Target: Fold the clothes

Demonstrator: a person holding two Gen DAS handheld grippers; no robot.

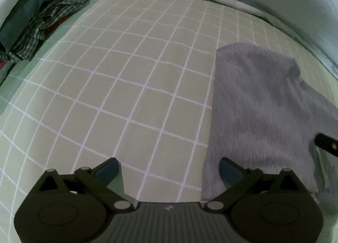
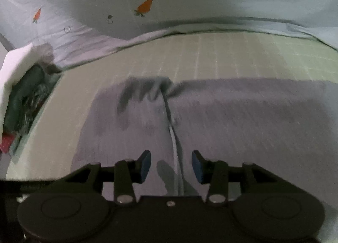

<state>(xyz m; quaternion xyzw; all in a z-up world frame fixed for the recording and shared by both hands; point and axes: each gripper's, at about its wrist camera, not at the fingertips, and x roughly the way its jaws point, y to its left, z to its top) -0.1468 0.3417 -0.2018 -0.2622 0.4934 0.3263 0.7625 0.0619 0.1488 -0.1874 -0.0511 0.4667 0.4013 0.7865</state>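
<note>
Green bedding with a white grid (image 1: 131,86) covers the whole work surface, bounded on the far side by a pale quilt printed with carrots (image 2: 145,6).

The grey garment (image 1: 259,103) lies ahead and to the right of the left gripper (image 1: 168,170), whose jaws stand wide apart with only bare sheet between them; its right finger rests over the garment's near left edge without pinching it. In the right wrist view the same garment fills the space ahead of the right gripper (image 2: 171,165), spread wide to both sides. Those jaws stand partly apart with nothing clamped, and a raised fold or seam (image 2: 171,120) runs away from between them.

Neither tool grips cloth, so my guess is that the next pinch is where trouble lies. A shallow bite could catch only the top layer and drag the fold askew. Closing off the ridge could bunch the fabric instead of lifting it cleanly. The bedding is soft, so it may get nipped along with the garment.

The garment looks like a thick, soft, finely ribbed knit, limp and roughly rectangular with rounded corners. Far to the left sits a heap of other clothes (image 1: 42,21), one striped and crumpled, one dark green and smooth.
</note>
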